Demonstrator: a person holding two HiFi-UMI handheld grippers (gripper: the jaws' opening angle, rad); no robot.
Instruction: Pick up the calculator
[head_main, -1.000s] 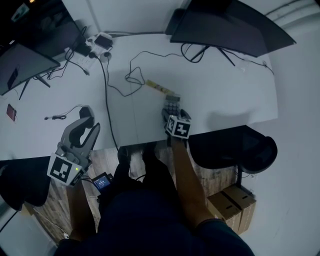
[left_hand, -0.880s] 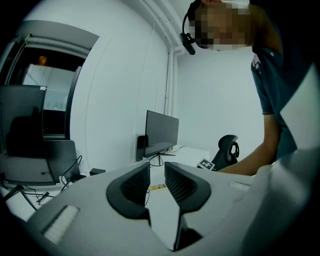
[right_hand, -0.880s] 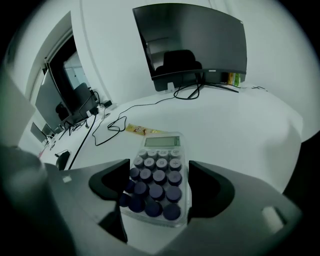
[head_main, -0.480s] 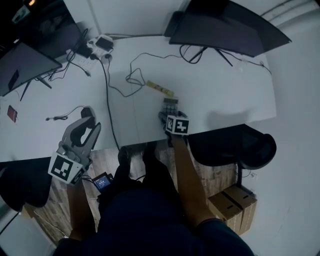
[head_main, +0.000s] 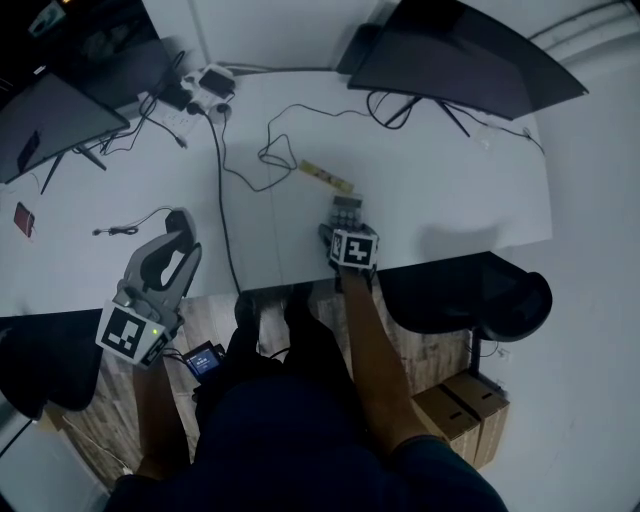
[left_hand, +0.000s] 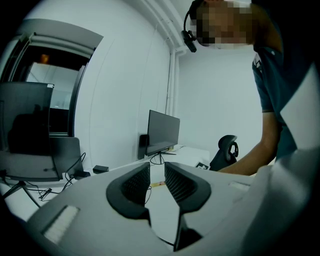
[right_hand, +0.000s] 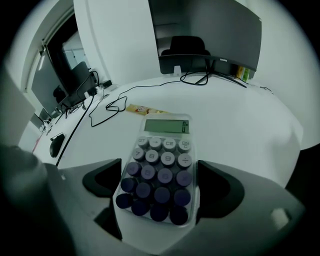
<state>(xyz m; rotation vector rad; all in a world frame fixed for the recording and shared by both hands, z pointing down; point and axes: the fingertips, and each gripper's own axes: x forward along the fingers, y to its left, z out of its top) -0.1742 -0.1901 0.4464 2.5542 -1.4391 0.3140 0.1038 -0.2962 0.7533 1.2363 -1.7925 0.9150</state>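
The calculator (right_hand: 162, 167), pale with round dark keys and a green display, lies flat on the white desk (head_main: 440, 190) near its front edge. In the head view only the calculator's (head_main: 347, 210) far end shows past my right gripper (head_main: 344, 228). My right gripper (right_hand: 162, 182) points steeply down with the calculator's near end between its black pads (right_hand: 220, 185). Its jaws have just been opening and stand wide beside the case. My left gripper (head_main: 178, 225) hovers at the desk's left front, pads (left_hand: 177, 182) a narrow gap apart, nothing between them.
A yellow strip (head_main: 326, 177) and looped black cables (head_main: 270, 155) lie just beyond the calculator. Monitors stand at the back right (head_main: 460, 55) and far left (head_main: 50, 120). A power strip (head_main: 205, 82) sits at the back. A black chair (head_main: 470, 295) and cardboard boxes (head_main: 465, 400) are right of my legs.
My right gripper has sunk a little over the calculator's near end. My left gripper has stayed where it was.
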